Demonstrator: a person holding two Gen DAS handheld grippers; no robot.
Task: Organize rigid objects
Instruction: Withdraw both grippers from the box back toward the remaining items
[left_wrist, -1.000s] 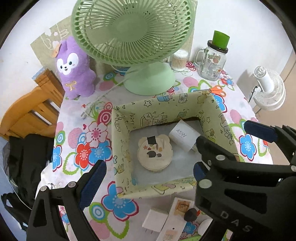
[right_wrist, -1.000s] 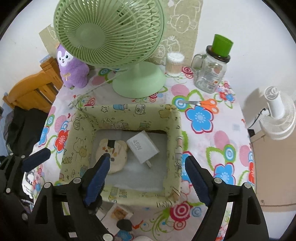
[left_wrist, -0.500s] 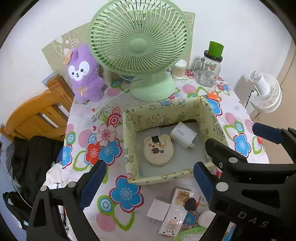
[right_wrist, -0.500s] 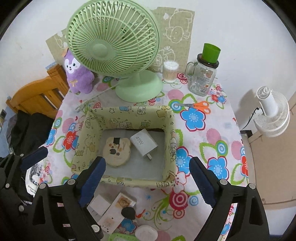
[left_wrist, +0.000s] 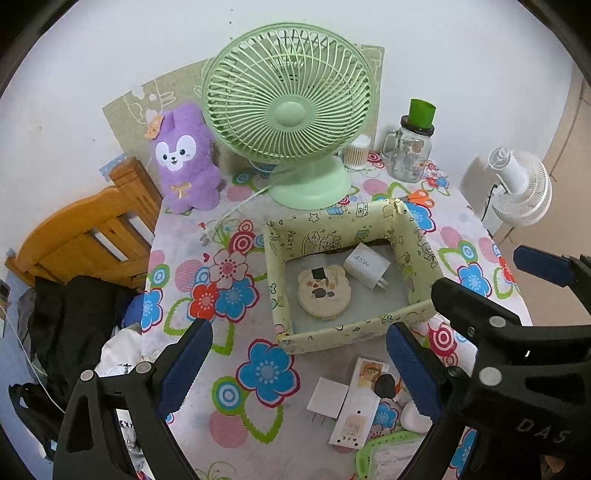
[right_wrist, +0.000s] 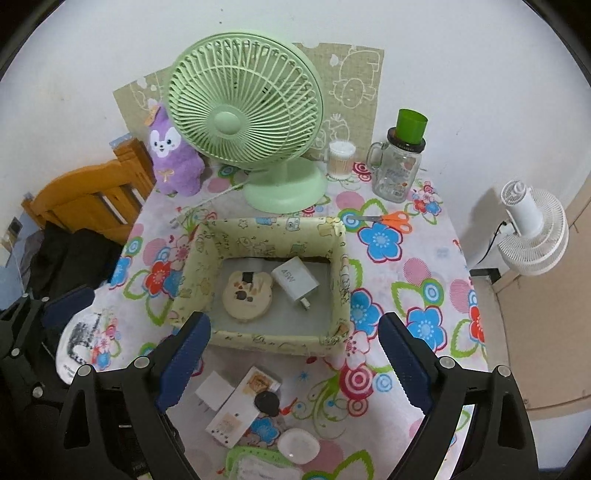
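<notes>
A yellow-green fabric bin (left_wrist: 328, 229) (right_wrist: 334, 273) stands mid-table. In it lie a round bear-shaped compact (left_wrist: 324, 292) (right_wrist: 248, 296) and a white 45W charger (left_wrist: 366, 266) (right_wrist: 296, 283). In front of the bin lie a white square charger (left_wrist: 327, 398) (right_wrist: 215, 390), a flat white card box (left_wrist: 360, 406) (right_wrist: 240, 408), a small black round piece (left_wrist: 385, 385) (right_wrist: 267, 402) and a white oval case (right_wrist: 298, 446). My left gripper (left_wrist: 299, 369) and my right gripper (right_wrist: 295, 363) are both open and empty, held above the near table edge.
A green fan (left_wrist: 291, 122), a purple plush (left_wrist: 183, 158), a cotton-swab jar (right_wrist: 341, 158), a glass mug jar (right_wrist: 397, 173) and orange scissors (right_wrist: 388, 219) stand at the back. A wooden chair (left_wrist: 85, 236) is left. A white fan (right_wrist: 532, 229) is right.
Both grippers have pulled back and up from the bin, so more of the table and the loose items in front of the bin show. Both stay open.
</notes>
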